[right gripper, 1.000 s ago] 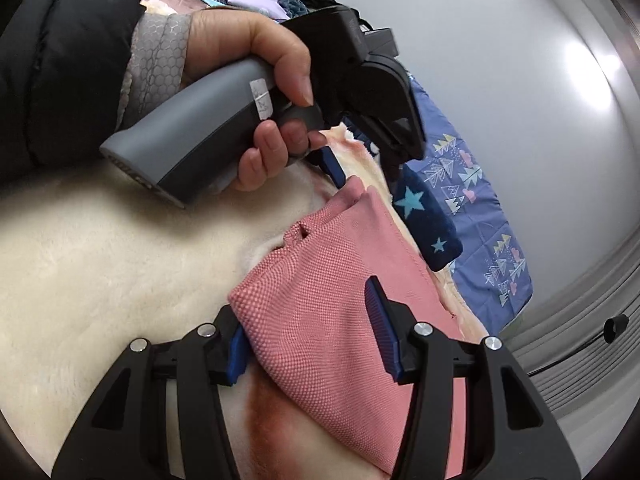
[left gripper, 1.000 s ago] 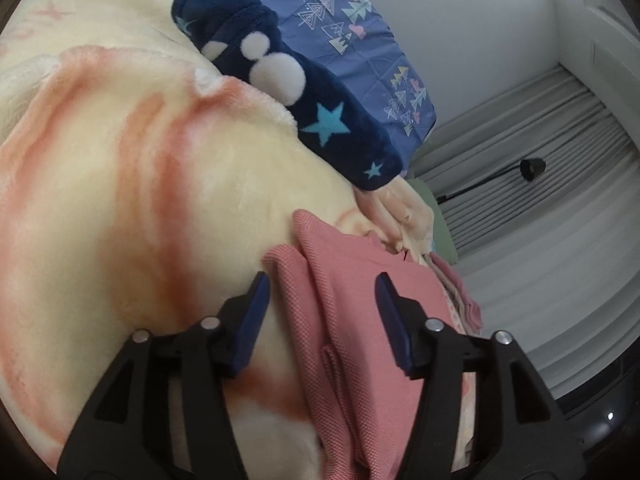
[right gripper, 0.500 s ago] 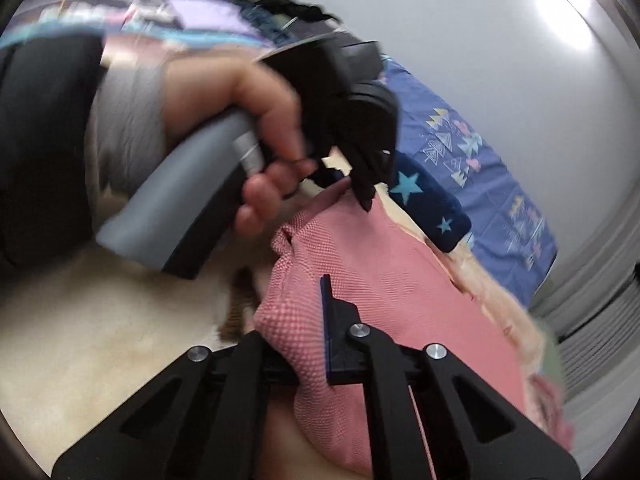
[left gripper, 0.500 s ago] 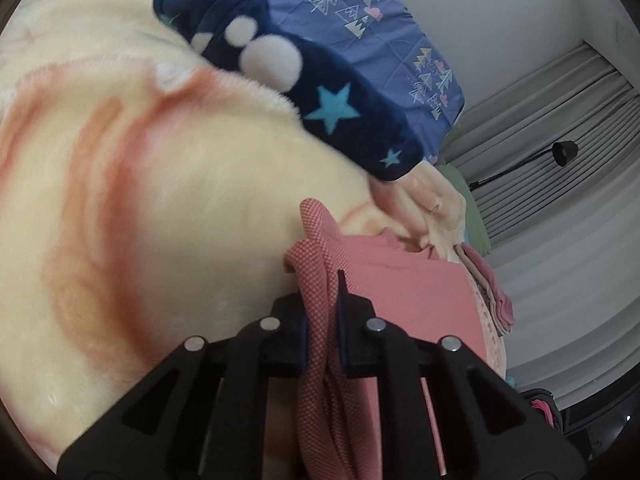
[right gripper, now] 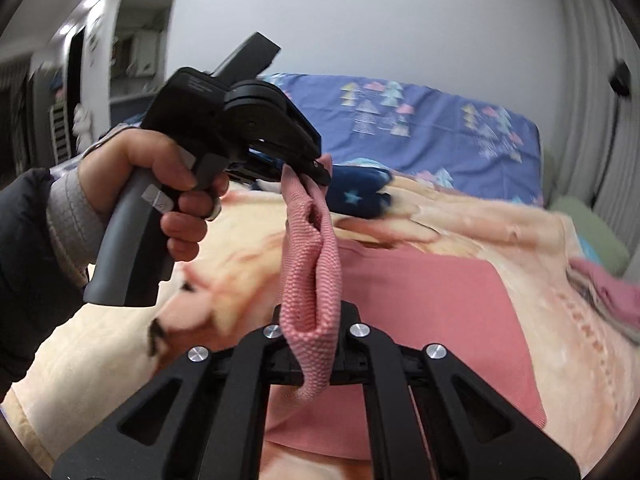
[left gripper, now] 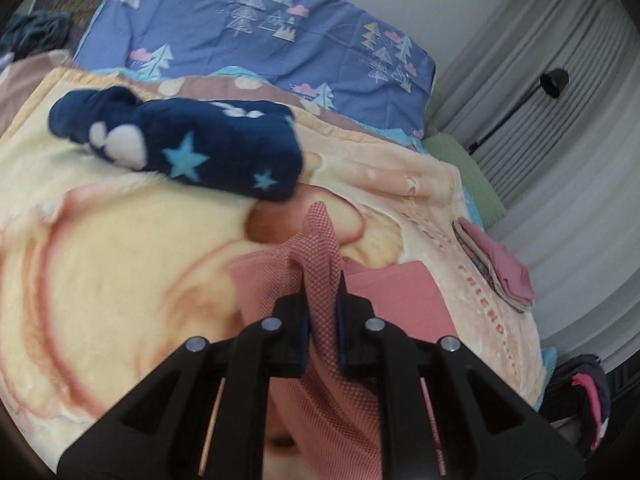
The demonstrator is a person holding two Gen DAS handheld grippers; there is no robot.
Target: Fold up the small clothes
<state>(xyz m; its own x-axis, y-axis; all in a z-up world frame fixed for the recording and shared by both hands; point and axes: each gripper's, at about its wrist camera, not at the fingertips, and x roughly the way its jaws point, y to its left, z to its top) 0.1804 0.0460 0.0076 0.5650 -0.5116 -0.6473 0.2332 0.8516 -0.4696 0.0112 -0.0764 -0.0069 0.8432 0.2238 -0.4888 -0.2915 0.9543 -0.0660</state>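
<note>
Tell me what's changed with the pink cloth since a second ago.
Both tongs, left and right, have closed on one edge of the pink cloth and lifted it off the blanket; its far part still lies flat. The navy star sock stayed put.

Plain pale wall (right gripper: pixel 400 20), grey curtains (left gripper: pixel 560 92) (floor lamp (left gripper: pixel 554 80) alongside), perhaps shelving (right gripper: pixel 136 64) beyond.
</note>
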